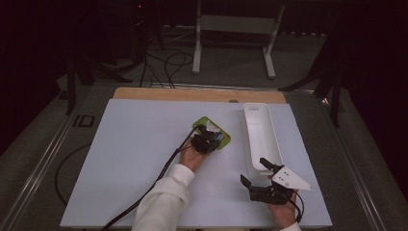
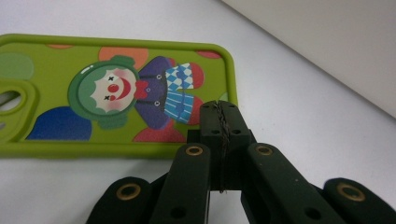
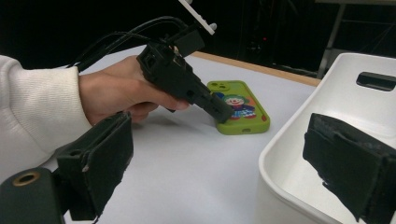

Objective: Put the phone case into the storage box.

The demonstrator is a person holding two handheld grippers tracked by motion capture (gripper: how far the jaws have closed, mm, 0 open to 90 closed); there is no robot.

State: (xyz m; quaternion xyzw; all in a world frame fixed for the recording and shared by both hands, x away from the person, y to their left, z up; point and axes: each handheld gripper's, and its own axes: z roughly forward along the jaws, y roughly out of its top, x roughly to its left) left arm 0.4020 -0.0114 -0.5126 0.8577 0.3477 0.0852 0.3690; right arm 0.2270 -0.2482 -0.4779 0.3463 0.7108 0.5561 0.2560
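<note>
The green phone case (image 1: 212, 132) is seen lying flat on the bench (image 1: 130, 159), untouched by the clenched left tongs (image 2: 220, 122); the right tongs (image 1: 255, 174) are held released; transfer to the white bin (image 1: 260, 134) is judged pending.

phone case (image 2: 116, 93) | green, clown print | flat on white table, just left of white bin

A darkened lab or recording studio is suggested: a white-covered tabletop (image 1: 134, 159) is set among black stands (image 1: 77, 72), loose cables (image 1: 166, 62) are strewn over grey carpet at upper centre, and a white frame (image 1: 235, 29) is seen behind.
</note>
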